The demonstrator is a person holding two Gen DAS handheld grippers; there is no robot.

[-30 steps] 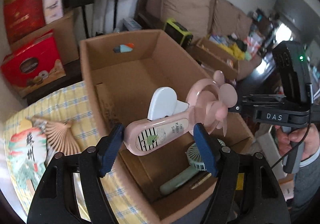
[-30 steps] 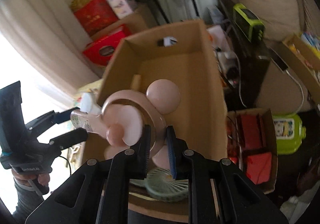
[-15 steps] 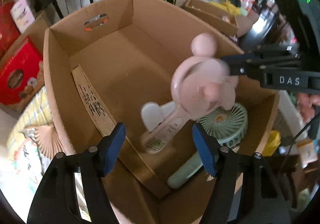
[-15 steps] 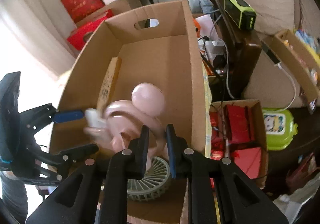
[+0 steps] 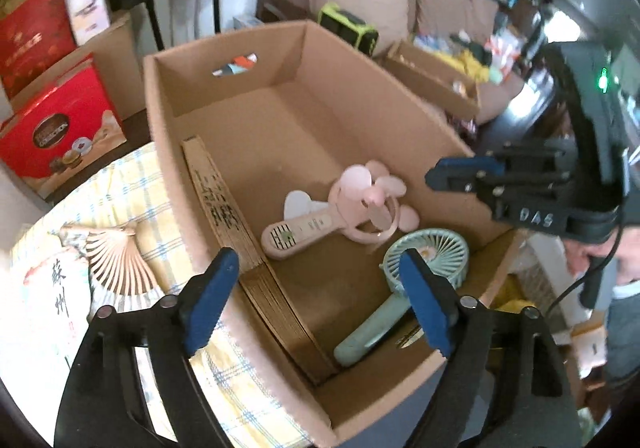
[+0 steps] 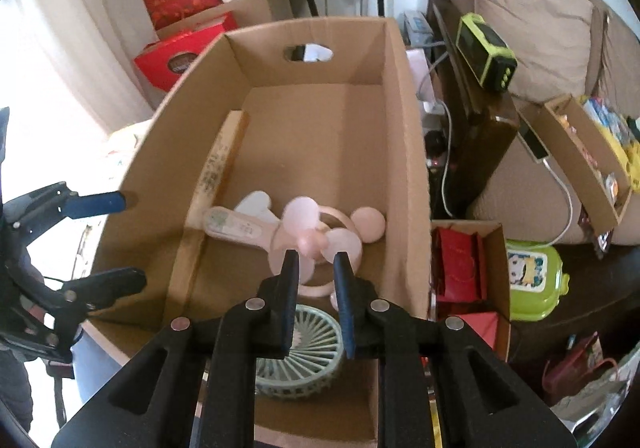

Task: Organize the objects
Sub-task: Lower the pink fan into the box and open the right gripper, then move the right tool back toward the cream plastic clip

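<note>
A pink hand-held fan with round ears (image 5: 340, 214) lies on the floor of an open cardboard box (image 5: 224, 104), also in the right wrist view (image 6: 308, 236). A mint green hand-held fan (image 5: 404, 284) lies beside it near the box's front wall (image 6: 304, 352). A folded wooden fan (image 5: 224, 216) lies along the box's left wall. My left gripper (image 5: 320, 300) is open and empty above the box's front left. My right gripper (image 6: 316, 288) is slightly open and empty, just above the pink fan's head; it also shows in the left wrist view (image 5: 460, 172).
An open paper fan (image 5: 108, 260) and a round printed fan (image 5: 52, 300) lie on the yellow checked cloth (image 5: 132, 192) left of the box. Red gift boxes (image 5: 52, 128) stand behind. A sofa (image 6: 528, 20), a dark side table (image 6: 480, 144) and small boxes (image 6: 464, 268) are to the right.
The pink fan was held in my right gripper above the box, was lowered in, and now lies released on the box floor. My right gripper's jaws have opened a little.
</note>
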